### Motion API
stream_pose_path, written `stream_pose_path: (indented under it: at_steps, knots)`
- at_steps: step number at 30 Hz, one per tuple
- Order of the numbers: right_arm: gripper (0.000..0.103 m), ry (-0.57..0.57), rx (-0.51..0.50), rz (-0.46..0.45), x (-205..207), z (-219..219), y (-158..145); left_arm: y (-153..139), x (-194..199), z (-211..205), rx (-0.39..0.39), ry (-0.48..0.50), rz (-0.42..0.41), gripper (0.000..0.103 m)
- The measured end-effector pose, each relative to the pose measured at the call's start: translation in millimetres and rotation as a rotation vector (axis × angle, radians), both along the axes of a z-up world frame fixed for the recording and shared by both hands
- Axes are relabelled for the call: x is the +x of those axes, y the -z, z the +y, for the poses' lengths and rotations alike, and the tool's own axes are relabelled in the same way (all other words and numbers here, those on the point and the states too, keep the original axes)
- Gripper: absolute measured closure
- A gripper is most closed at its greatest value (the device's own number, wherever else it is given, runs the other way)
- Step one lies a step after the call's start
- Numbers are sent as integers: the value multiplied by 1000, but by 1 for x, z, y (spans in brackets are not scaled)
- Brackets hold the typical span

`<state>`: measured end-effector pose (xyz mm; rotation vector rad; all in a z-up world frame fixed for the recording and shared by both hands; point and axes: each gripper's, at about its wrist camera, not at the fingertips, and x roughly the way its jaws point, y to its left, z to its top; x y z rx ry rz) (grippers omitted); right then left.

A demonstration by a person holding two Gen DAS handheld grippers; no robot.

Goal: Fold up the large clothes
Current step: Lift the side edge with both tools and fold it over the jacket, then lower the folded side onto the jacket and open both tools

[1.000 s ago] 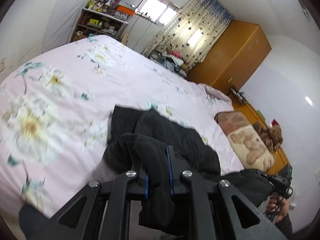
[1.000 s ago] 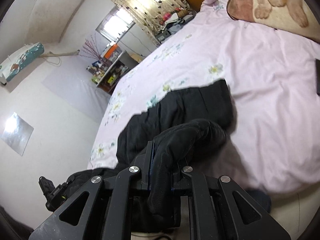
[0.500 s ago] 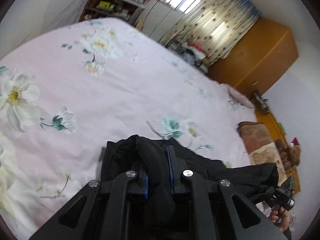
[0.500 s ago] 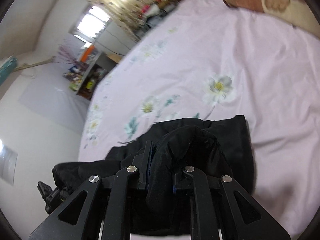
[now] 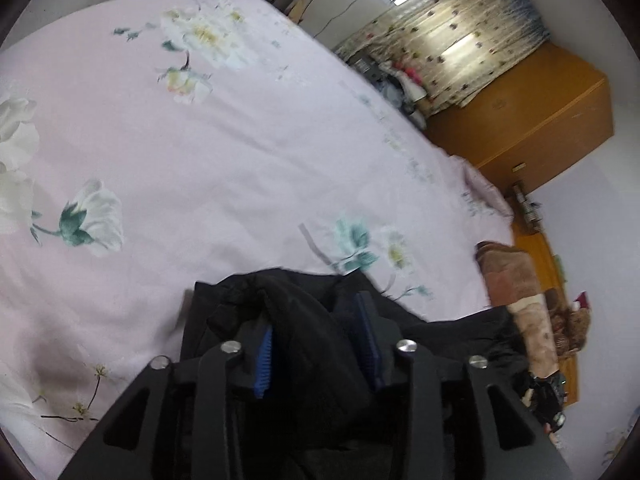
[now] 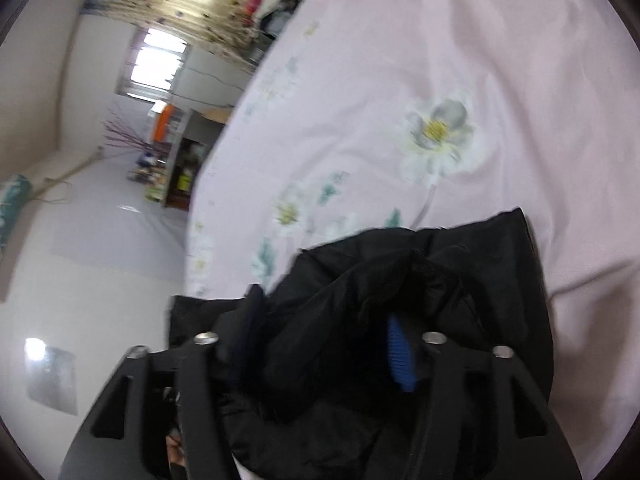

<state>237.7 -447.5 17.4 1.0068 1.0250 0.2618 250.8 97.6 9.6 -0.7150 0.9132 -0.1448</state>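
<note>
A large black padded garment (image 5: pixel 304 332) hangs bunched between both grippers, low over the pink flowered bed sheet (image 5: pixel 224 148). My left gripper (image 5: pixel 316 344) has its blue-padded fingers standing apart with a thick fold of the black cloth between them. My right gripper (image 6: pixel 324 340) also has its fingers spread wide with bunched black cloth (image 6: pixel 360 292) between them. The garment's stretched edge runs to the right gripper in the left wrist view (image 5: pixel 548 396). The sheet also shows in the right wrist view (image 6: pixel 440 60).
A brown pillow (image 5: pixel 516 280) and a teddy bear (image 5: pixel 576 324) lie at the bed's head. An orange wardrobe (image 5: pixel 532 112), a patterned curtain (image 5: pixel 460 44) and cluttered shelves (image 6: pixel 180 164) stand beyond the bed.
Both grippers have moved forward over the bed with the garment. Both pairs of fingers have spread wider apart around the cloth. The garment's far edge now lies further onto the sheet.
</note>
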Motion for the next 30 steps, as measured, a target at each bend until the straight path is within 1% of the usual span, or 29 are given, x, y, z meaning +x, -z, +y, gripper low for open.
stream_pose_path:
  at_steps: [1,3,5,7,8,9,11,13,15,16,18,20,22,23,26,28,29,30]
  knots:
    - [37,14,16,-33,-5,-5,-9,-7,-3,3,-13,-1,-18,55]
    - [37,42,-12,-88,-15,-8,-27,-19,-7,8,-37,-12,-43,45]
    - [37,40,-65,-141,-21,-6,-42,-34,-12,12,-14,-53,-94,37]
    - [37,20,-123,-176,-24,1,-51,-48,-17,18,5,-87,-148,32]
    - [37,0,-159,-188,-24,7,-54,-51,-18,20,13,-98,-163,28]
    - [37,-29,-205,-203,-25,13,-57,-53,-20,22,42,-111,-164,24]
    - [37,-71,-286,-207,-24,24,-54,-47,-16,19,119,-93,-122,23]
    - [37,-120,-372,-188,-19,33,-45,-32,-6,11,163,-32,-64,23]
    - [37,-151,-426,-161,-12,35,-32,-12,7,3,194,25,-1,23]
    - [37,-160,-438,-150,-7,35,-26,-2,14,-3,203,58,26,23]
    - [37,-185,-424,-133,2,32,-14,14,26,-13,230,89,72,24]
    - [37,-205,-415,-110,13,31,-3,24,36,-22,247,122,78,24]
    - [37,-221,-420,-110,22,32,3,27,43,-31,287,132,68,24]
    - [37,-232,-408,-105,27,32,7,28,45,-35,303,135,61,24]
    - [37,-248,-373,-58,39,33,17,33,53,-43,335,135,56,32]
    - [37,-266,-388,-40,43,35,23,35,55,-47,350,137,48,34]
    - [37,-261,-414,-36,44,32,24,34,56,-47,352,139,44,34]
    - [37,-246,-416,-32,45,26,26,33,56,-46,351,141,36,34]
